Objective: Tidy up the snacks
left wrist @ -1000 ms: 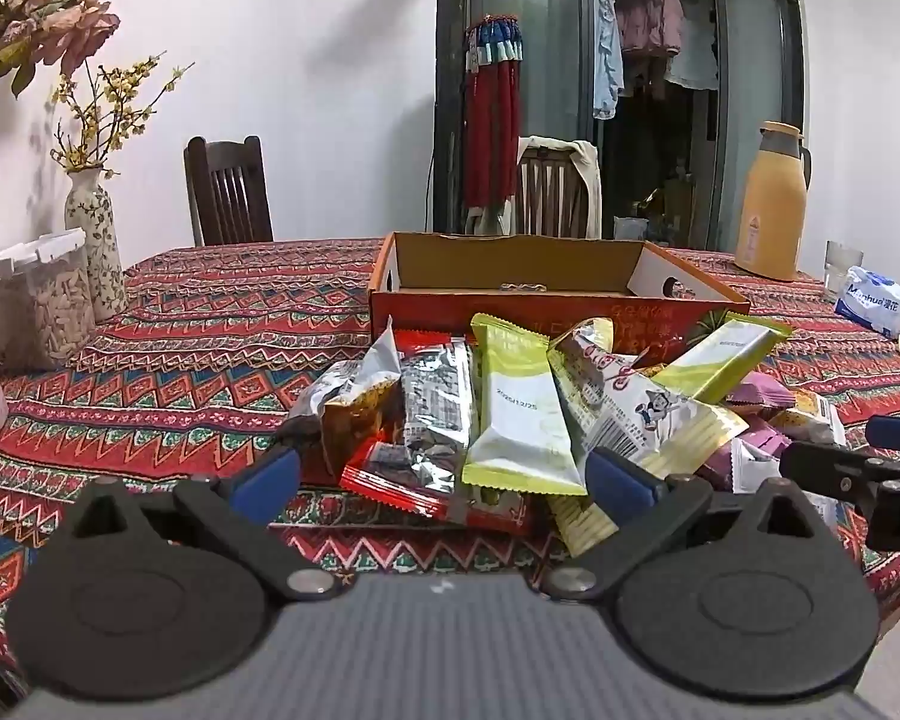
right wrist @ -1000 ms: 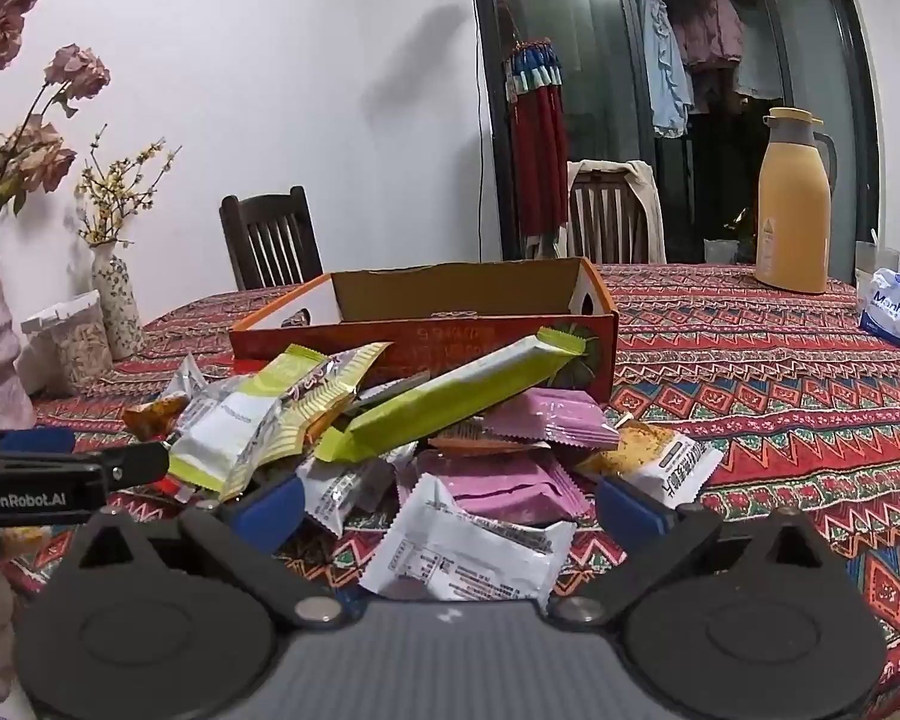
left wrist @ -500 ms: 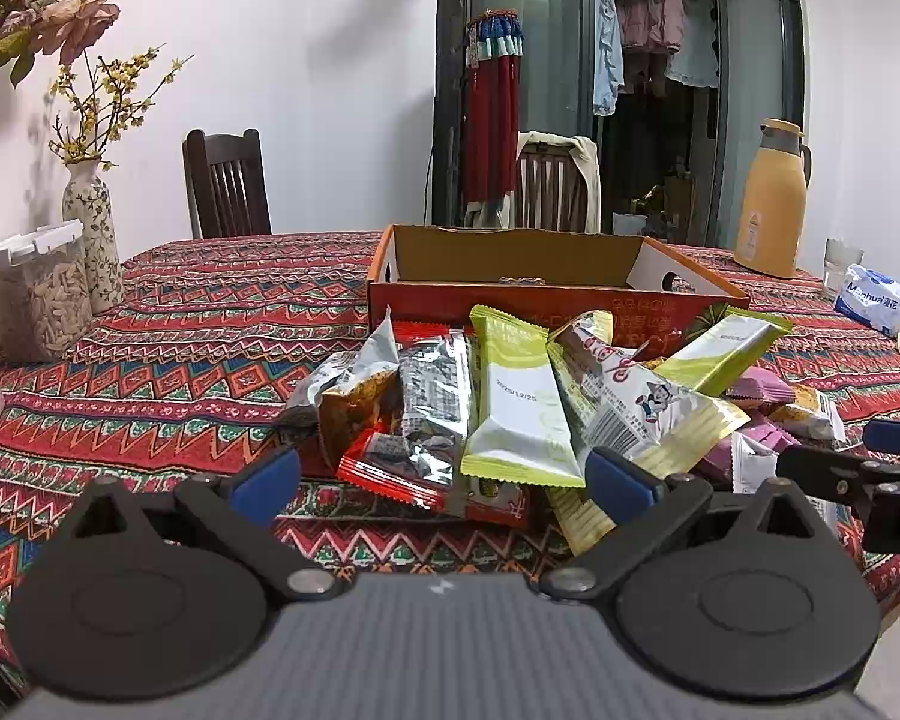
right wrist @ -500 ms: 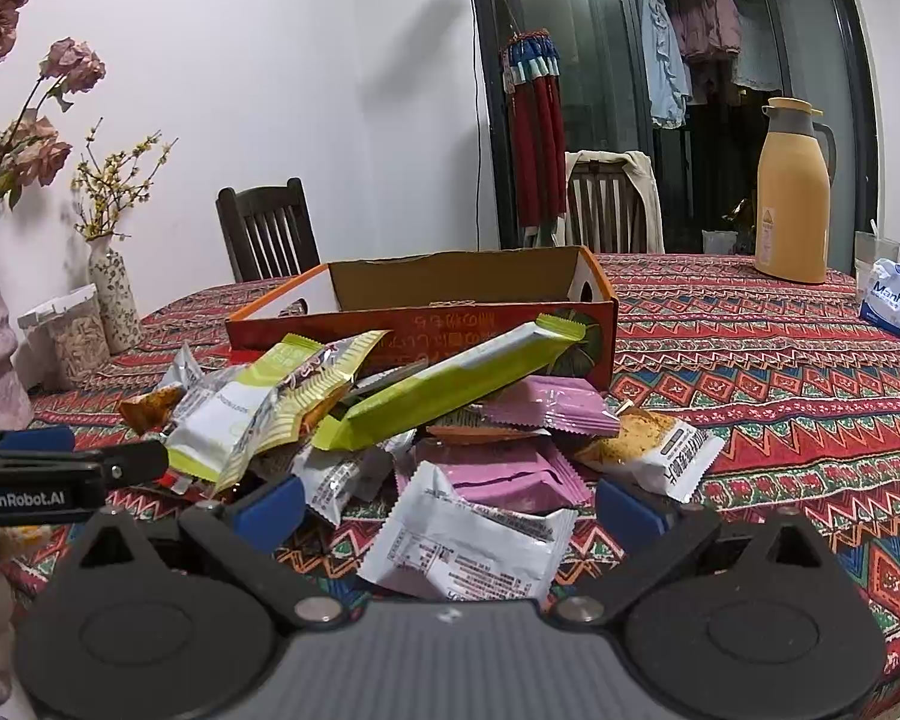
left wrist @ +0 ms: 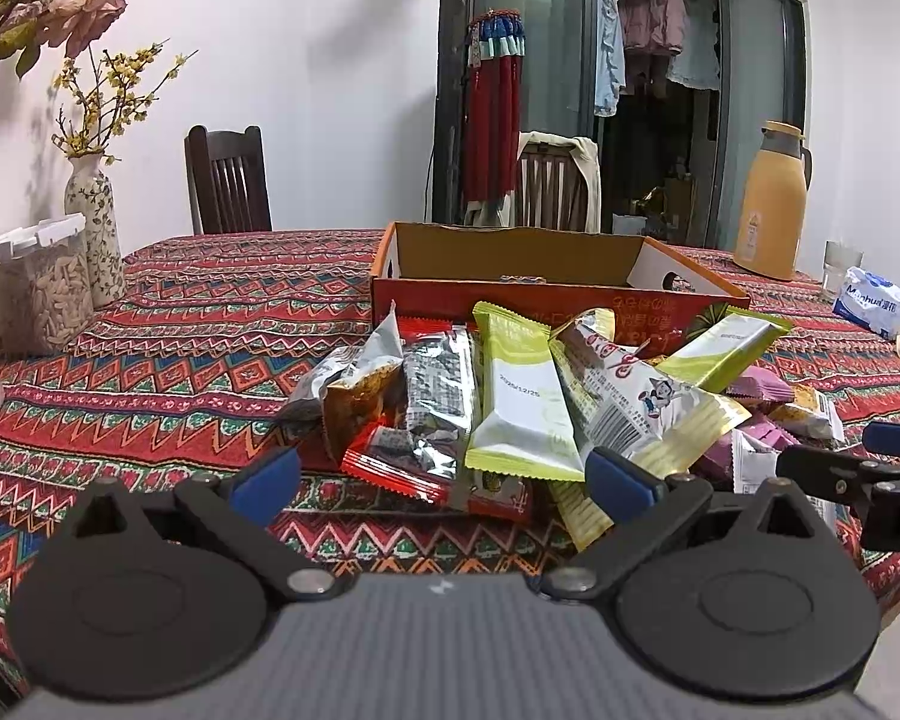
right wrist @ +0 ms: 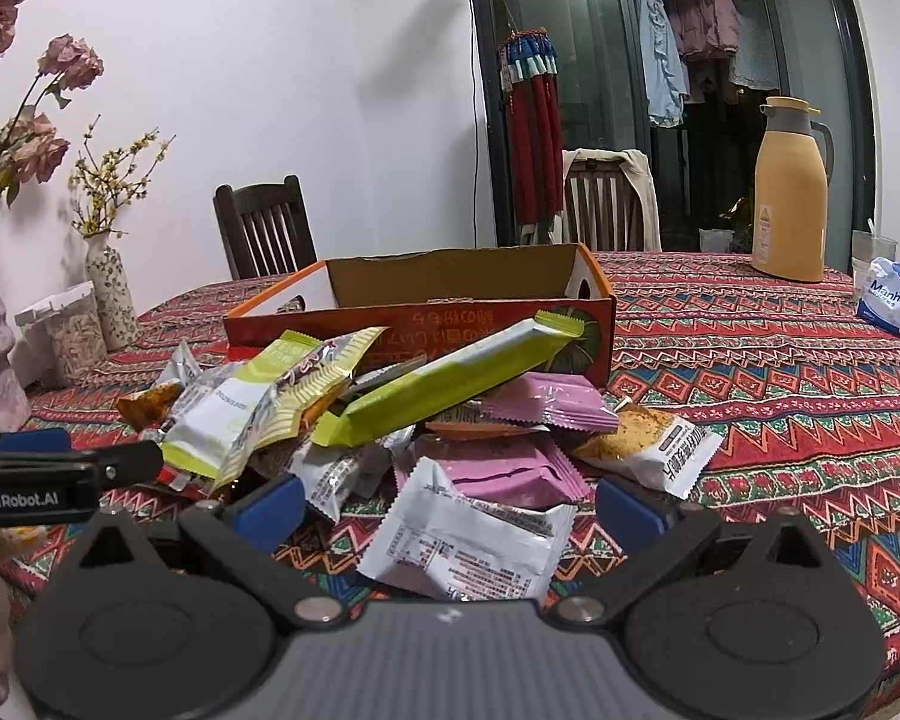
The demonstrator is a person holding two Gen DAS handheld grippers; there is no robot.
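Observation:
A heap of wrapped snacks (left wrist: 528,402) lies on the patterned tablecloth in front of an open orange cardboard box (left wrist: 546,294). My left gripper (left wrist: 444,483) hovers open at the heap's near edge, facing a red-and-silver packet (left wrist: 432,420) and a lime-green packet (left wrist: 522,402). In the right wrist view the same heap shows a long green bar (right wrist: 450,378), pink packets (right wrist: 498,468) and a white packet (right wrist: 468,534). My right gripper (right wrist: 450,507) is open, with the white packet lying between its fingers on the table. The box (right wrist: 426,306) looks empty.
A yellow thermos (left wrist: 771,204) and a white tissue pack (left wrist: 870,300) stand at the back right. Two vases (left wrist: 93,234) and a clear jar (left wrist: 36,288) sit along the left. Wooden chairs (left wrist: 228,180) stand behind the table. The table's front edge is just under both grippers.
Both grippers have crept slightly forward toward the heap and stayed open. The snacks have not moved.

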